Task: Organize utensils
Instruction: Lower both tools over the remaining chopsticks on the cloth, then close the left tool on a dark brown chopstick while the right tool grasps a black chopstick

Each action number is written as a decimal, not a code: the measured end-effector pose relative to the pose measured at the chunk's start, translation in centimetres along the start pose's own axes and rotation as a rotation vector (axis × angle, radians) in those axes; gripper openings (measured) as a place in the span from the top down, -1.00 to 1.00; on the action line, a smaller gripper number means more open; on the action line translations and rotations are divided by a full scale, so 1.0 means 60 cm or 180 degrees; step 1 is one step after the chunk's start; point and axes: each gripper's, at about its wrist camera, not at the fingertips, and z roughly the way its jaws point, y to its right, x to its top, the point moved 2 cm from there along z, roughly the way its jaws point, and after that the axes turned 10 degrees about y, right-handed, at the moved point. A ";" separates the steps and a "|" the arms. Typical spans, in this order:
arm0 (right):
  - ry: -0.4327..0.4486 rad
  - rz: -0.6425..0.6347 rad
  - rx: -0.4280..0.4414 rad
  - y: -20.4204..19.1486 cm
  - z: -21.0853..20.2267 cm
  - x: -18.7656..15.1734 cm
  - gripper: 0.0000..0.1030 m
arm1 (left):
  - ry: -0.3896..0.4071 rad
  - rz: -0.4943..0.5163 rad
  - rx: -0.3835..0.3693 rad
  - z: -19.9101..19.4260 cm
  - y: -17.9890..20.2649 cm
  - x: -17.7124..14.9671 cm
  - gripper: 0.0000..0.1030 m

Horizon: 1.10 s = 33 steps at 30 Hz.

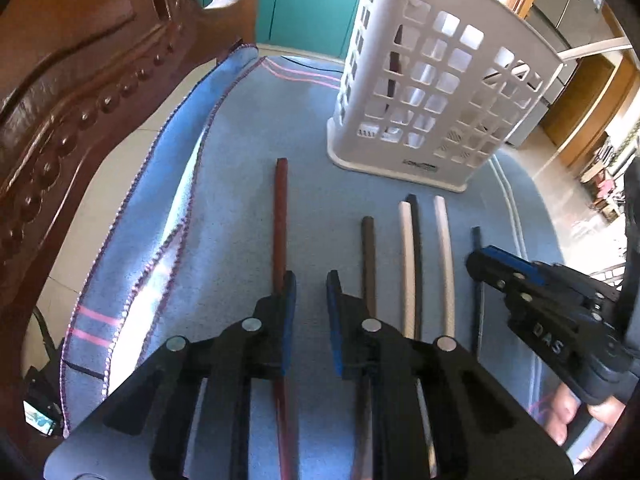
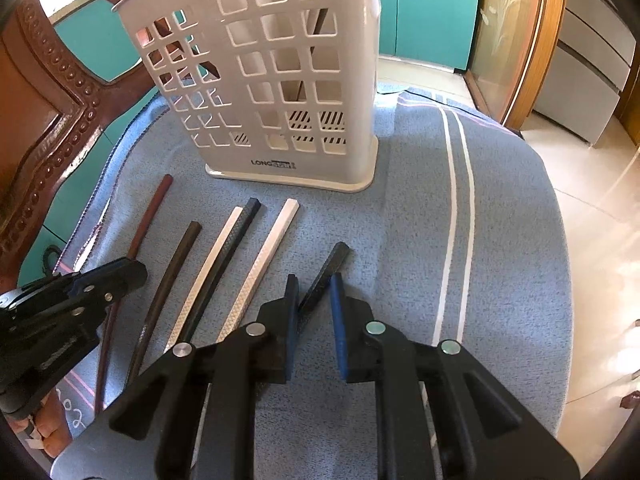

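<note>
Six chopsticks (image 2: 224, 264) are lying in a row on the blue cloth (image 2: 500, 220) between both claws and the white holder (image 2: 272, 80) beyond them, the left claw (image 1: 311, 280) and right claw (image 2: 314, 284) hovering narrow and empty, seemingly lining up picks.

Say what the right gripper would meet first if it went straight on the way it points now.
Probably the black chopstick lying between the right gripper's fingers, then the blue towel beneath it. The white utensil holder stands further along and looks out of that downward line, though depth is unclear.
</note>
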 end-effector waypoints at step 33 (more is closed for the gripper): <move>-0.0140 -0.0567 0.0179 -0.030 0.000 -0.010 0.71 | -0.0211 0.0008 -0.0273 -0.019 0.008 0.009 0.80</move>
